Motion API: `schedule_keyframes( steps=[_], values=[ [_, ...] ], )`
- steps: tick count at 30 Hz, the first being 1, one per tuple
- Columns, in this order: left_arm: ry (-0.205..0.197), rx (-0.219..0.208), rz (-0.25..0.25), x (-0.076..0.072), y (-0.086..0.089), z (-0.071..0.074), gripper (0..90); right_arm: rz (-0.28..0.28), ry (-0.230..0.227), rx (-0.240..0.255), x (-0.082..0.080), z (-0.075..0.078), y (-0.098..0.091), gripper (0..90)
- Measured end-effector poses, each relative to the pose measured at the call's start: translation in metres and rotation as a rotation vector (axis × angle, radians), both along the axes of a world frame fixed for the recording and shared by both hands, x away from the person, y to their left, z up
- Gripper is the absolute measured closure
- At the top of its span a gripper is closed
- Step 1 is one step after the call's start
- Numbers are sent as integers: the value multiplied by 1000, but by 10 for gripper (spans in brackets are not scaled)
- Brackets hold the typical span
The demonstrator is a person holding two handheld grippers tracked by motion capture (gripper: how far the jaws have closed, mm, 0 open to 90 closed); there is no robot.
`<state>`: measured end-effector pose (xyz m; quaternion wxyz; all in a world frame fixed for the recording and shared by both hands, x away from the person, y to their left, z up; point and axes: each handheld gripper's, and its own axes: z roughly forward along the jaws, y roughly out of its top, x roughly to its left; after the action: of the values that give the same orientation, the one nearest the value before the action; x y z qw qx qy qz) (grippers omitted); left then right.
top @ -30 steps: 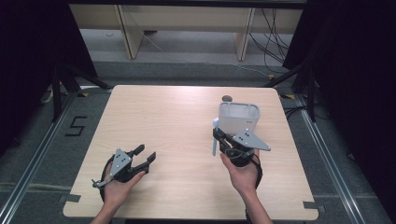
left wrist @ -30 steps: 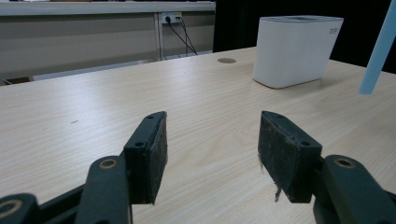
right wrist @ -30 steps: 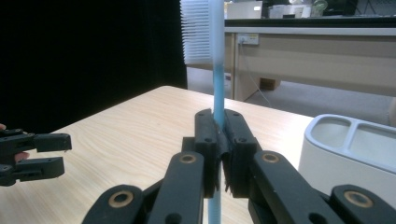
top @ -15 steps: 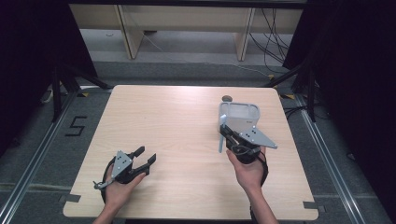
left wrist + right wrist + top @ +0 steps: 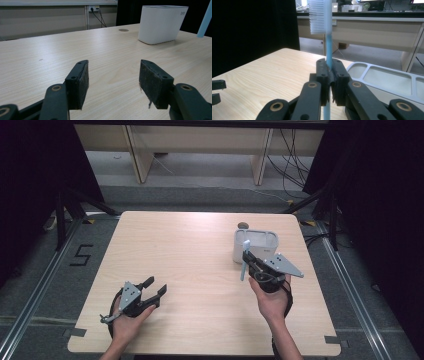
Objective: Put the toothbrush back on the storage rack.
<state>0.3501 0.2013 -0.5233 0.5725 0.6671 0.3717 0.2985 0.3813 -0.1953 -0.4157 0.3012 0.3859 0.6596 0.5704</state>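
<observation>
A black "5" (image 5: 82, 255) is marked on the grey floor beside the table — well to the left of the left gripper's fingers (image 5: 148, 282). The white holder (image 5: 162, 23) bears a small dark print near its top corner — too small to read.

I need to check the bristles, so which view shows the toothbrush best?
The right gripper view: the toothbrush stands upright, clamped in the right gripper, white bristles sharp. The high view shows it as a thin blue stick beside the white holder. The left gripper view catches a blue sliver.

The left tool (image 5: 156, 288) is held low in the left hand (image 5: 127, 322), its jaws parted with nothing between them. The right tool (image 5: 245, 257) is gripped in the right hand (image 5: 272, 295), its jaws clamped together.
</observation>
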Motion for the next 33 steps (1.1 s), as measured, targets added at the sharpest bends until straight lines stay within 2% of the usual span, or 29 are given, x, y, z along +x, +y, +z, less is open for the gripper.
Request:
schedule_keyframes(
  steps=[4, 5, 6, 8, 11, 13, 15, 16, 17, 18, 19, 20, 21, 24, 25, 27, 28, 29, 30, 33],
  values=[
    [-1, 1, 1, 0, 0, 0, 404, -4, 7, 6, 1, 2, -2, 859],
    [-1, 1, 2, 0, 0, 0, 404, -15, -4, -1, 2, 2, -3, 859],
    [-1, 0, 2, 0, 0, 0, 403, -14, 17, 14, 2, 3, -3, 860],
    [-1, -1, 3, 0, 0, 0, 403, -10, 6, 6, 4, 4, -5, 860],
    [-1, -2, 4, 0, 0, 0, 401, -33, -4, -2, 5, 8, -9, 859],
    [-1, -1, 5, -1, 0, 0, 401, -30, 13, 17, 6, 10, -10, 860],
    [-1, 0, 5, -1, 0, 0, 400, -35, -17, 2, 8, 12, -13, 859],
    [-2, 1, 4, -1, 0, 0, 401, -41, -18, 8, 9, 12, -13, 859],
    [-2, 2, 4, -1, 0, 0, 400, -46, 4, 1, 8, 13, -15, 860],
    [-1, 2, 5, -1, 0, 0, 400, -47, -26, -5, 10, 13, -16, 859],
    [-1, 1, 5, -1, 0, 0, 400, -46, -28, -11, 11, 14, -18, 859],
    [-1, 0, 6, -1, 0, 0, 400, -49, 3, 23, 10, 14, -17, 860],
    [-1, 1, 6, -1, 0, 0, 400, -50, -30, -11, 12, 15, -20, 859],
    [-1, -1, 6, -1, 0, 0, 400, -61, 0, 15, 12, 16, -20, 859],
    [-1, 0, 6, -1, 0, 0, 399, -64, -23, 1, 14, 16, -22, 859],
    [-1, 0, 6, -1, 0, 0, 400, -67, -6, 9, 15, 17, -23, 859],
    [-4, 1, 6, -1, 0, 0, 399, -76, -23, -3, 16, 18, -25, 860],
    [0, 1, 6, -1, 0, 0, 399, -66, -10, 13, 16, 18, -24, 859],
    [-4, 0, 6, -1, 0, 0, 400, -75, -24, -6, 17, 19, -26, 859],
    [0, -1, 6, -1, 0, 0, 400, -87, -6, 14, 18, 21, -27, 859]
  ],
)
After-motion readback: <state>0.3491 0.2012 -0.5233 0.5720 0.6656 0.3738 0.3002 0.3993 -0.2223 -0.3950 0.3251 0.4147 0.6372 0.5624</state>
